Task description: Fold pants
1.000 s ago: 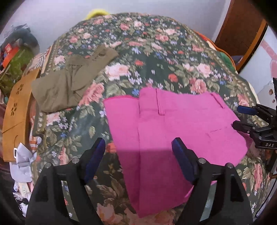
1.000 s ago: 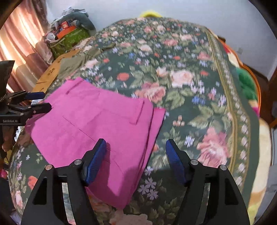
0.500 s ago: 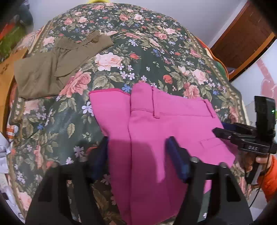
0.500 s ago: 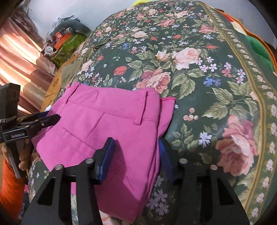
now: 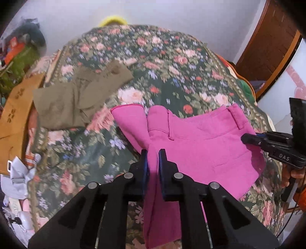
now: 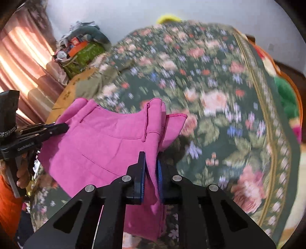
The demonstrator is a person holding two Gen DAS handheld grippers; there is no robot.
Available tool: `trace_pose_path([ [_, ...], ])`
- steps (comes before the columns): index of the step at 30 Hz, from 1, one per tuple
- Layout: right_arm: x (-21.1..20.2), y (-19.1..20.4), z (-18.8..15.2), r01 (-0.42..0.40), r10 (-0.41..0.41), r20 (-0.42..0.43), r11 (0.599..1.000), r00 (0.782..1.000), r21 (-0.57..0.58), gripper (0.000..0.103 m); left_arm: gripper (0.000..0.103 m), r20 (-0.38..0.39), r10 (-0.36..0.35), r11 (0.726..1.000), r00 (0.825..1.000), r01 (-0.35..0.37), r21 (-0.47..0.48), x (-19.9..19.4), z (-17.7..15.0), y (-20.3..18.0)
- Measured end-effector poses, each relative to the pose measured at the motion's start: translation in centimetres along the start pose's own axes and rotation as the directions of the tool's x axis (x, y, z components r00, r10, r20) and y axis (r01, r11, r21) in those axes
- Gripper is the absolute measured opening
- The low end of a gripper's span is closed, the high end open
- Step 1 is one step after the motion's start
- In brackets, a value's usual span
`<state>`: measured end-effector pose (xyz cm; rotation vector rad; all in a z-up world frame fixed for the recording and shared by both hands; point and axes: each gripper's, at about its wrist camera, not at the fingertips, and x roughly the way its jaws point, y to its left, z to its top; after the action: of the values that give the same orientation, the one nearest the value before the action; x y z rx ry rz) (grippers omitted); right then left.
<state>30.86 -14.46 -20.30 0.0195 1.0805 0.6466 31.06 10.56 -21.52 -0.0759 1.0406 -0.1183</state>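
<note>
Each of the two grippers, left gripper (image 5: 153,153) and right gripper (image 6: 151,155), has just closed and pinches a fold of one pair of pink pants (image 5: 200,141). Beyond the jaws lie one olive garment (image 5: 76,99), a floral bedspread (image 5: 172,63) and a white wall (image 5: 172,15).

Left hand-held gripper (image 5: 153,153), jaws just closed, pinching 1 gathered edge of the pink pants (image 5: 200,145) on the floral bed (image 5: 172,63). Right hand-held gripper (image 5: 246,138) grips their far side. Olive pants (image 5: 76,95) lie well apart, upper left.
</note>
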Motion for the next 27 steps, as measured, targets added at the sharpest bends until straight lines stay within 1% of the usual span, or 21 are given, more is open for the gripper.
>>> trace_pose_path([
  [3, -1.3, 1.8, 1.8, 0.012, -0.01, 0.046, 0.999, 0.999, -0.052, 0.01, 0.01, 0.056, 0.053, 0.999, 0.997, -0.054, 0.007, -1.9, 1.2, 0.2],
  [7, -2.8, 4.0, 4.6, 0.023, -0.011, 0.112, 0.995, 0.994, -0.102, 0.01, 0.01, 0.127, 0.094, 0.995, 0.987, -0.096, 0.013, -4.6, 3.2, 1.0],
  [13, -4.3, 7.9, 9.1, 0.038, -0.002, 0.207, 0.985, 0.978, -0.169, 0.01, 0.01, 0.226, 0.166, 0.985, 0.96, -0.17, -0.002, -8.2, 6.7, 3.5],
  [17, -4.0, 9.9, 11.9, 0.039, 0.009, 0.244, 0.981, 0.97, -0.191, 0.01, 0.01, 0.249, 0.188, 0.982, 0.95, -0.182, -0.046, -9.2, 8.6, 6.0],
  [20, -2.9, 11.2, 13.6, 0.038, 0.016, 0.256, 0.979, 0.967, -0.203, 0.01, 0.01, 0.265, 0.221, 0.975, 0.939, -0.21, -0.068, -9.2, 10.0, 8.1],
  [23, -1.3, 12.6, 14.9, 0.046, 0.013, 0.258, 0.974, 0.966, -0.221, 0.01, 0.01, 0.267, 0.266, 0.964, 0.926, -0.252, -0.085, -8.5, 11.2, 10.2],
  [27, 1.5, 13.7, 16.5, 0.057, 0.003, 0.248, 0.971, 0.969, -0.234, 0.01, 0.01, 0.254, 0.304, 0.952, 0.918, -0.287, -0.103, -6.7, 12.3, 12.9],
])
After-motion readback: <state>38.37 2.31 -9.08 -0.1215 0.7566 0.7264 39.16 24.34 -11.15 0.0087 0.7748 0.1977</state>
